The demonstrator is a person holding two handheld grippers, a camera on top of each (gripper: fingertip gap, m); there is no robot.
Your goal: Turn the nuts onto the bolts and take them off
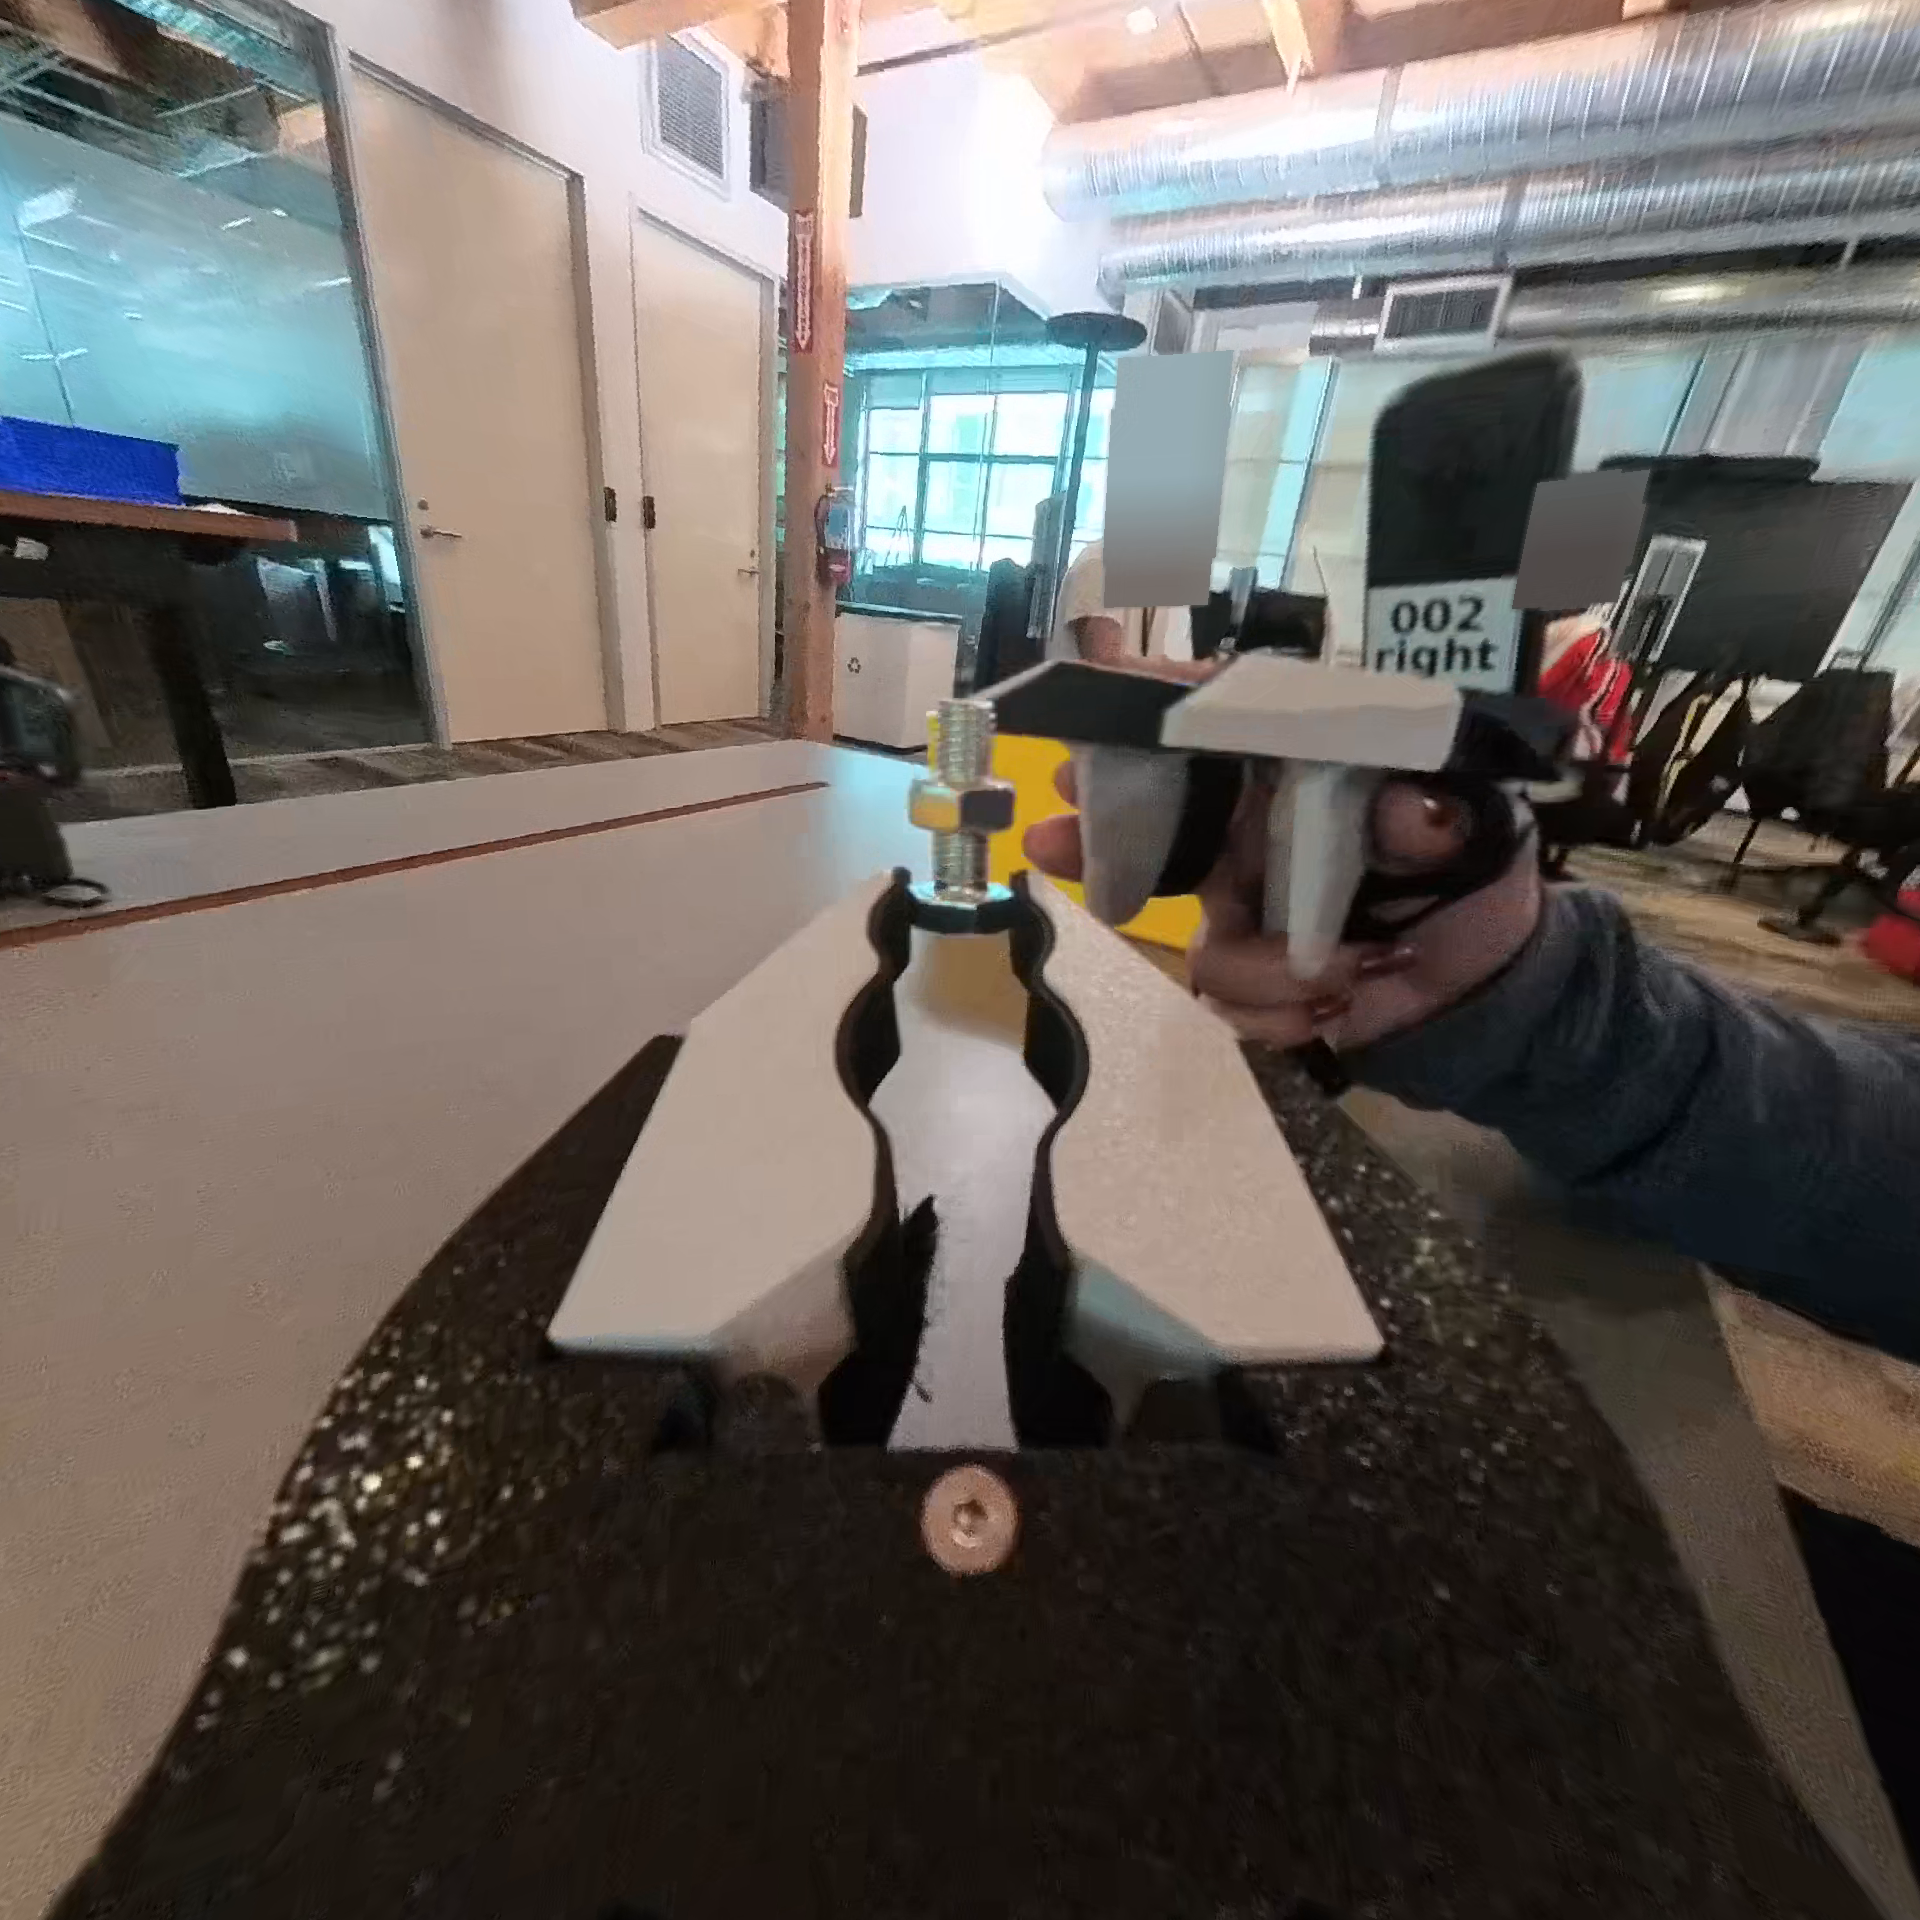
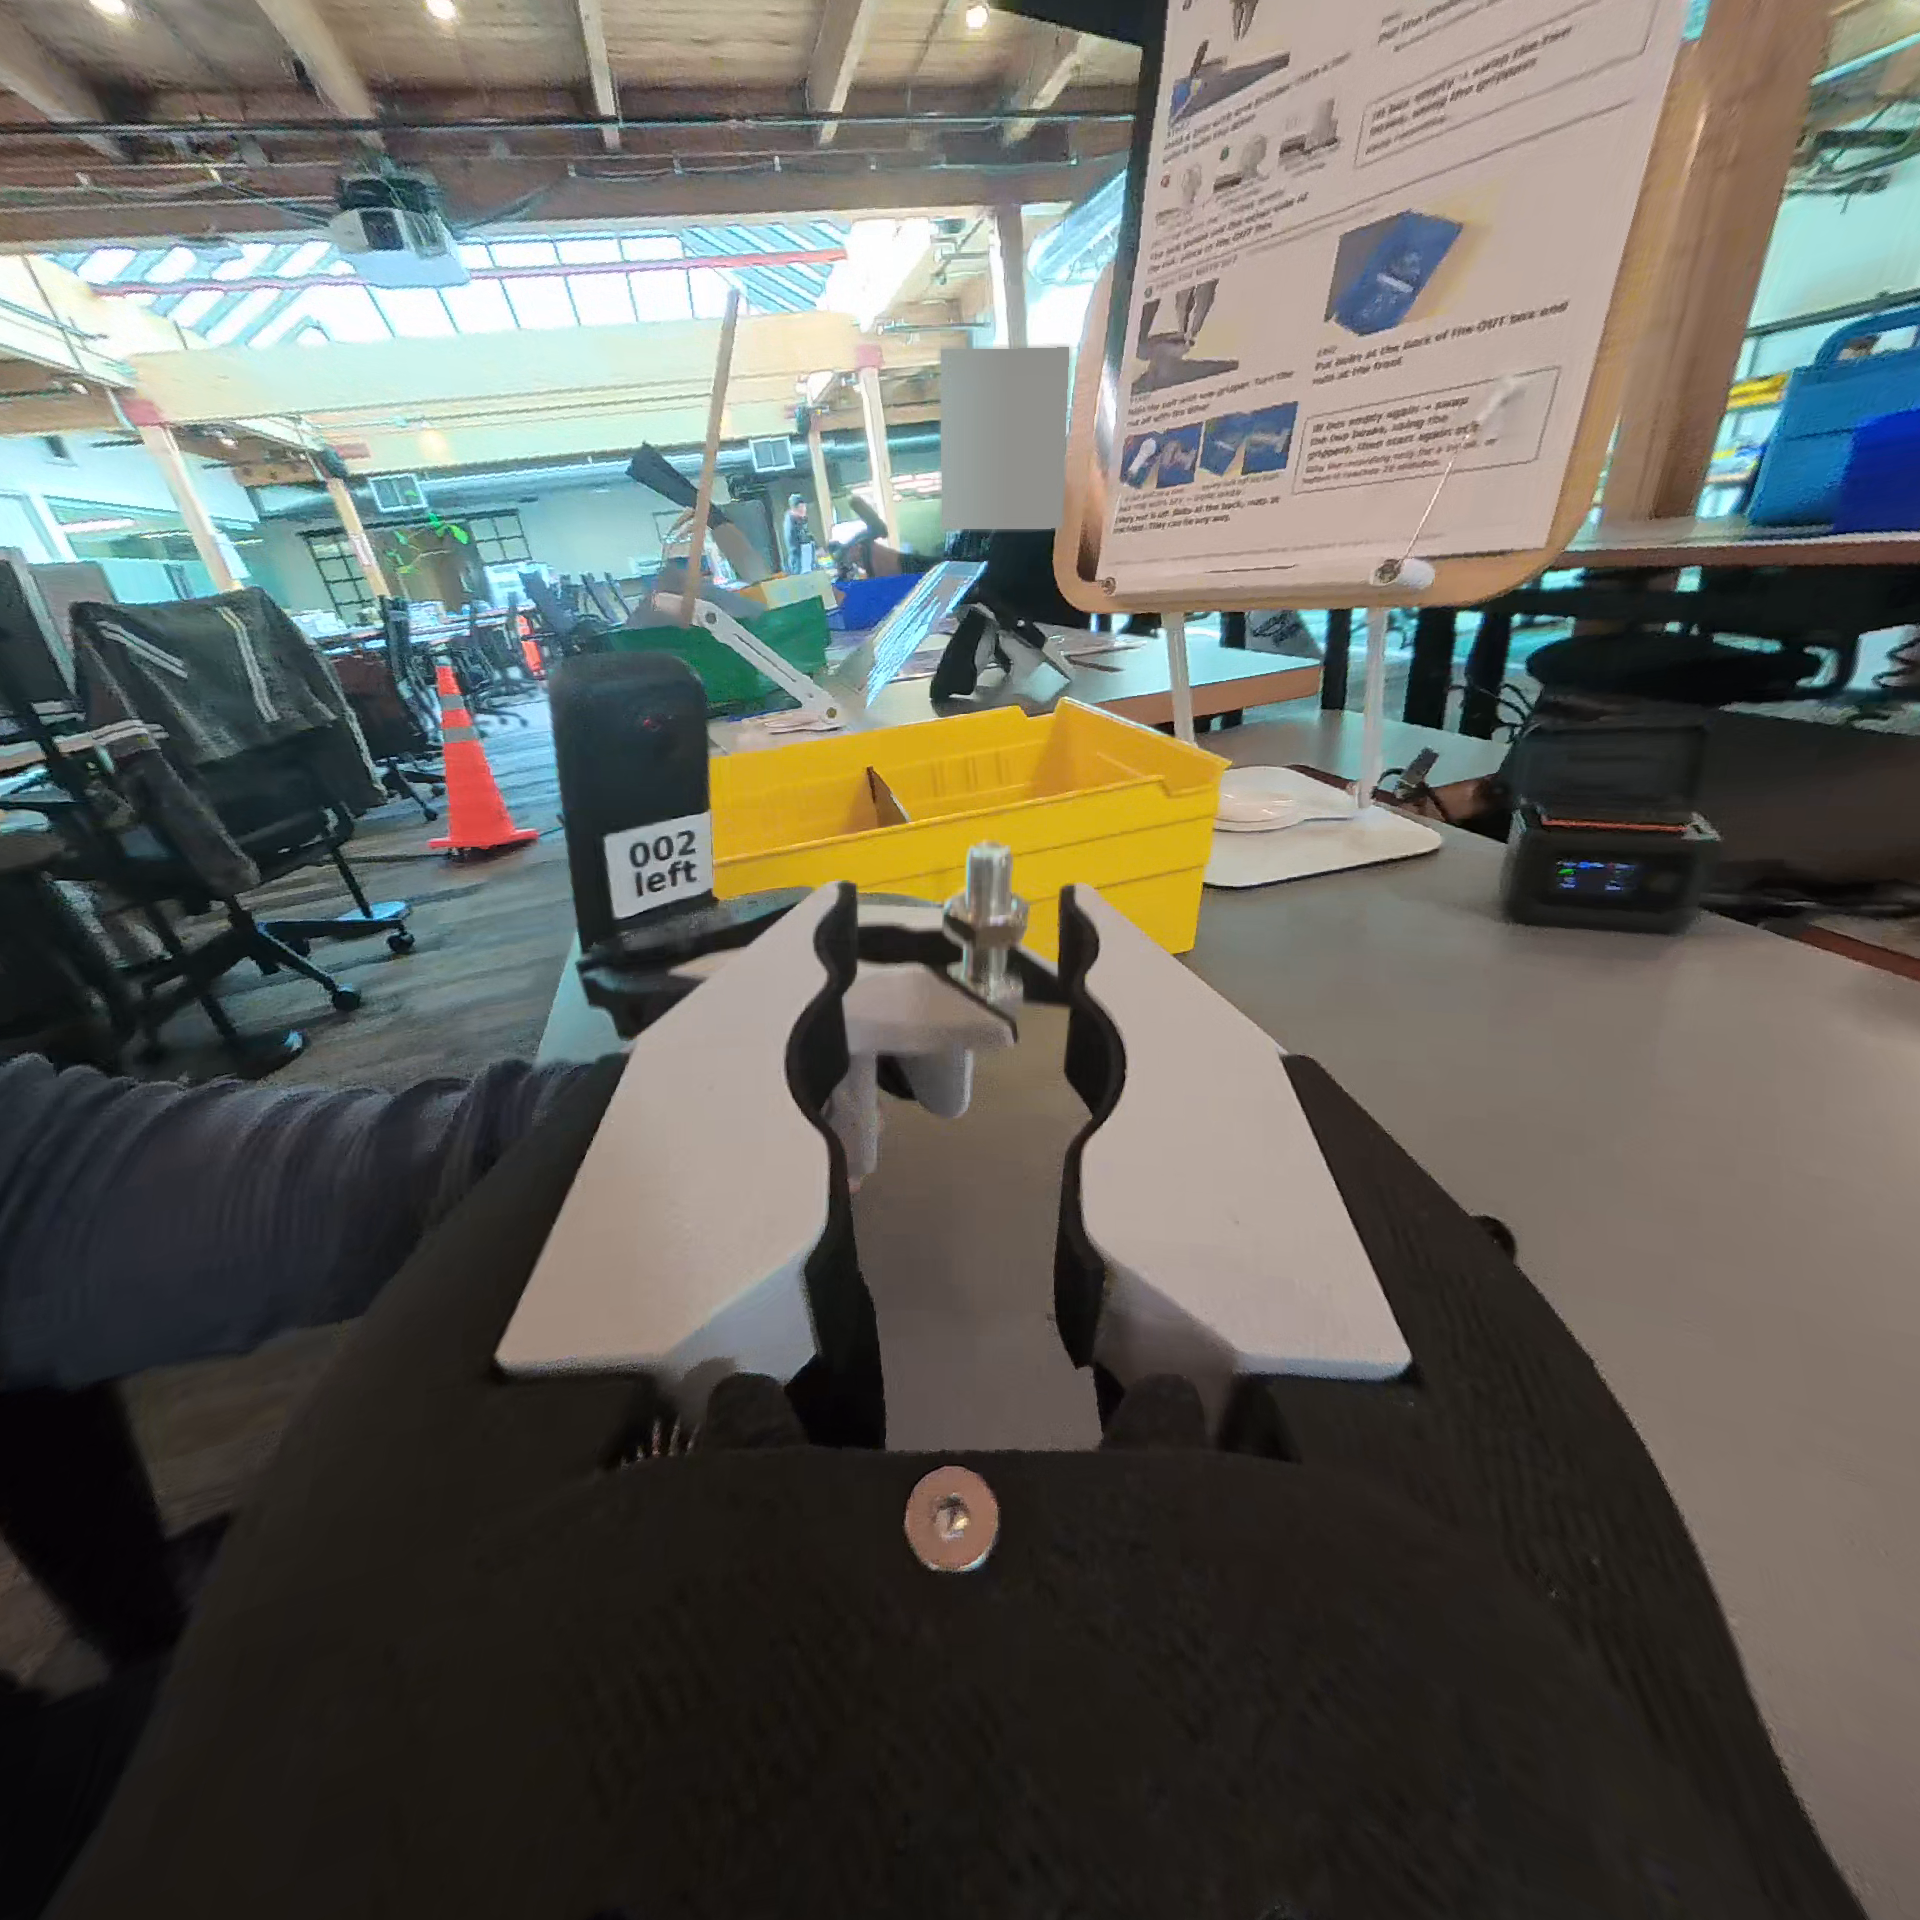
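A silver bolt (image 1: 961,862) stands upright, its head clamped between the tips of my left gripper (image 1: 958,902), which is shut on it. A hex nut (image 1: 961,808) sits midway up the thread. My right gripper (image 1: 997,712) comes in level from the right, held by a hand in a dark sleeve, its tips beside the bolt's top end. In the right wrist view my right gripper (image 2: 961,914) is open, with the nut (image 2: 985,920) and bolt (image 2: 987,961) in the gap between its tips, clear of both fingers. The left gripper (image 2: 982,1013) holds the bolt from below.
A yellow divided bin (image 2: 966,821) stands on the grey table (image 2: 1558,1143) just behind the bolt. An instruction sheet on a white stand (image 2: 1351,291) and a small black device with a screen (image 2: 1605,868) are at the right. Chairs and an orange cone (image 2: 473,769) are on the floor at the left. The grippers are tip to tip, or close to it.
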